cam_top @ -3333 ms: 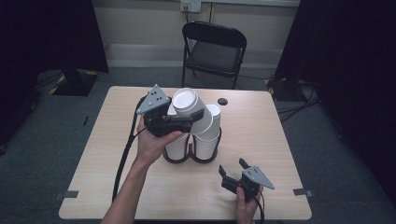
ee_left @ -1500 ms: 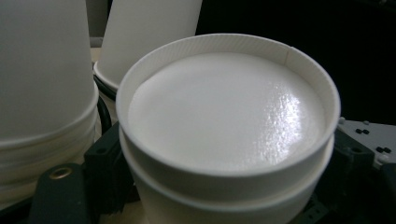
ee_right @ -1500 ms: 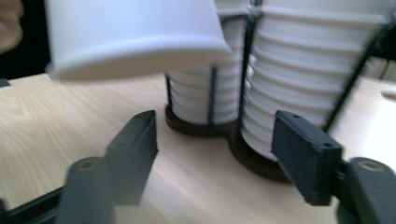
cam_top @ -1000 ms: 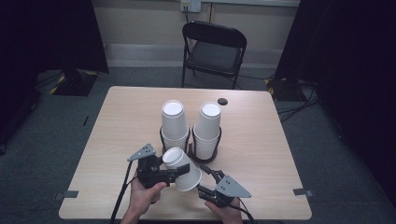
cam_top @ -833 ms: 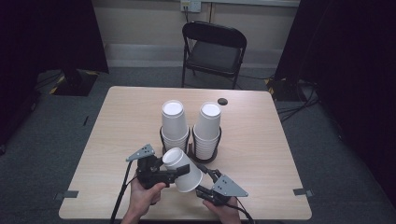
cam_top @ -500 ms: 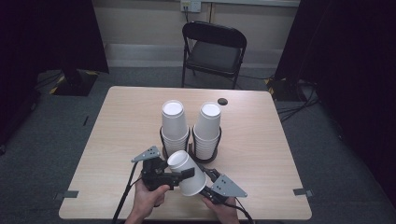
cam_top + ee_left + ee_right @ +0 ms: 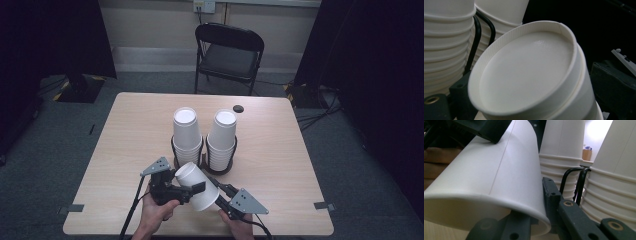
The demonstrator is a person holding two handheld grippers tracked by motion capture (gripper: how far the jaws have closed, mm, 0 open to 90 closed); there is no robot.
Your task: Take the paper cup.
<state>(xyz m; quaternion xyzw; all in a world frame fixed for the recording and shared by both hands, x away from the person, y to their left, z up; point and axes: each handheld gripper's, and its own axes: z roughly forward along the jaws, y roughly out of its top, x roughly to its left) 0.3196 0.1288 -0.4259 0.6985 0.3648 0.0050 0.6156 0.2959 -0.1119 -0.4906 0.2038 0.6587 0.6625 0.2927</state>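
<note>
Wooden table [image 7: 125, 130], dark room. White paper cup [image 7: 197, 186] at 6 o'clock edge, tilted, base toward 11 o'clock, plain, ribbed rim. Left gripper [image 7: 192, 189] jaws just opened, loose around it; right gripper [image 7: 216, 184] just clamped its rim.

Even overhead light falls on the table [image 7: 125, 150], while the surrounding room sinks into near-black. In the left gripper view the white cup [image 7: 529, 75] is soft, close and slightly glossy. The right gripper view shows a bright, blown-out wall behind the stacked cups [image 7: 564, 157].
</note>
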